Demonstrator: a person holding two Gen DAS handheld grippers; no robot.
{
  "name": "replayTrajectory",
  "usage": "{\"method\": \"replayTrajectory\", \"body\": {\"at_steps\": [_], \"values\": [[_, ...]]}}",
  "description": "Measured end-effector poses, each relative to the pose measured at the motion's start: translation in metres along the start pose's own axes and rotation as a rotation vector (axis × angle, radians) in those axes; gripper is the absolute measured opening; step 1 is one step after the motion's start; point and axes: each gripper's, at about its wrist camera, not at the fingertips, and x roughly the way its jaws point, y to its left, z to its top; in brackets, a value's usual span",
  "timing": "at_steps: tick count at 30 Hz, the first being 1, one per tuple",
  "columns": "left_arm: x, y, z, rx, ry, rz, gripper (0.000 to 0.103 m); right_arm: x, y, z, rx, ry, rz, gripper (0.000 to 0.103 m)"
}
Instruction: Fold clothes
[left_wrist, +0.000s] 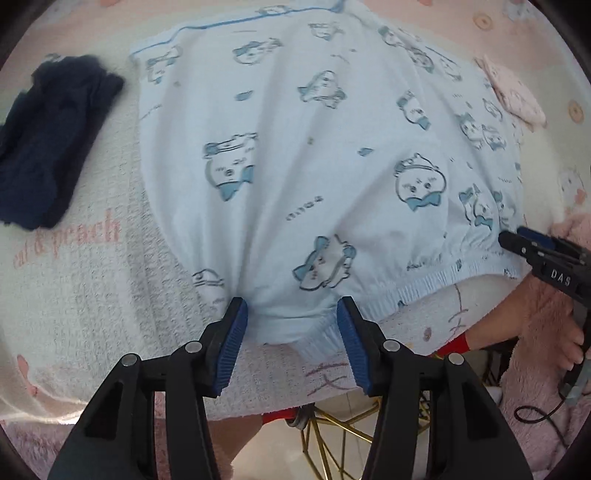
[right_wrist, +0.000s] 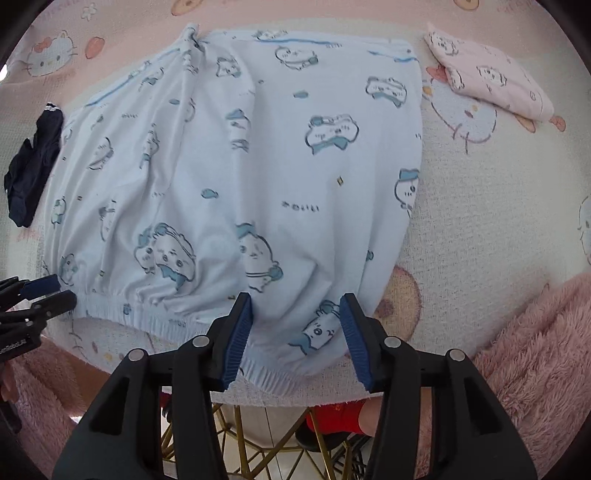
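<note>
On the towel-covered table (left_wrist: 92, 288), spread flat with the elastic waistband at the near edge and the blue-piped leg hems on the far side: light blue shorts (left_wrist: 295, 147) printed with small cartoon animals. At the left end of that waistband, pointing down onto it: left gripper (left_wrist: 291, 314), jaws standing apart, a bunched corner of the band gathered between the blue ribbed pads (left_wrist: 231, 343) and brushing both inner faces, creases fanning out from that spot across the fabric. At the other end of the same waistband: right gripper (right_wrist: 295, 310), likewise aimed downward and jaws likewise apart, the right corner of the shorts puckered up between its pads (right_wrist: 236, 339), nothing clamped tight. Beyond the left side of the shorts, apart from them: a crumpled navy garment (left_wrist: 48, 140). Off the far right corner, also clear of the shorts: a folded pink garment (right_wrist: 491, 81) with the same kind of print. Along the near right edge of the table: a fluffy pink sleeve (right_wrist: 535, 332). Below the table edge: a gold wire frame (right_wrist: 258, 435).
</note>
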Motion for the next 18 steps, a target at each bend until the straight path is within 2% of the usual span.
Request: {"method": "replayTrajectory", "body": {"at_steps": [2, 3, 4, 6, 7, 9, 12, 13, 14, 15, 16, 18], "values": [[-0.005, 0.012, -0.004, -0.087, -0.023, -0.018, 0.052, 0.004, 0.006, 0.003, -0.024, 0.002, -0.045, 0.064], [-0.007, 0.013, -0.005, -0.105, -0.038, -0.020, 0.052, 0.004, 0.013, 0.003, -0.042, -0.009, -0.071, 0.068], [-0.012, 0.010, -0.005, -0.104, -0.059, -0.012, 0.052, 0.004, 0.021, 0.003, -0.050, -0.024, -0.083, 0.069], [-0.022, 0.000, -0.005, -0.079, -0.104, -0.011, 0.052, 0.000, 0.037, 0.001, -0.060, -0.055, -0.088, 0.062], [-0.027, -0.007, -0.004, -0.057, -0.128, -0.021, 0.052, -0.007, 0.041, 0.001, -0.052, -0.074, -0.057, 0.056], [-0.039, -0.024, -0.003, 0.000, -0.188, -0.094, 0.052, -0.023, 0.053, -0.001, -0.075, -0.109, 0.026, 0.056], [-0.039, -0.047, -0.006, 0.060, -0.230, -0.130, 0.052, -0.031, 0.085, -0.010, -0.226, -0.086, 0.130, 0.056], [-0.033, -0.049, -0.007, 0.064, -0.220, -0.130, 0.052, -0.031, 0.096, -0.016, -0.273, -0.082, 0.136, 0.056], [-0.027, -0.052, -0.008, 0.068, -0.210, -0.131, 0.052, -0.022, 0.093, -0.013, -0.312, -0.084, 0.118, 0.056], [-0.020, -0.053, -0.010, 0.071, -0.198, -0.130, 0.052, -0.005, 0.074, -0.015, -0.345, -0.085, 0.081, 0.056], [-0.007, -0.053, -0.019, 0.069, -0.172, -0.121, 0.052, 0.005, 0.067, -0.028, -0.368, -0.080, 0.040, 0.056], [0.010, -0.053, -0.037, 0.087, -0.147, -0.094, 0.052, 0.017, 0.077, -0.029, -0.390, -0.067, -0.022, 0.056]]}}
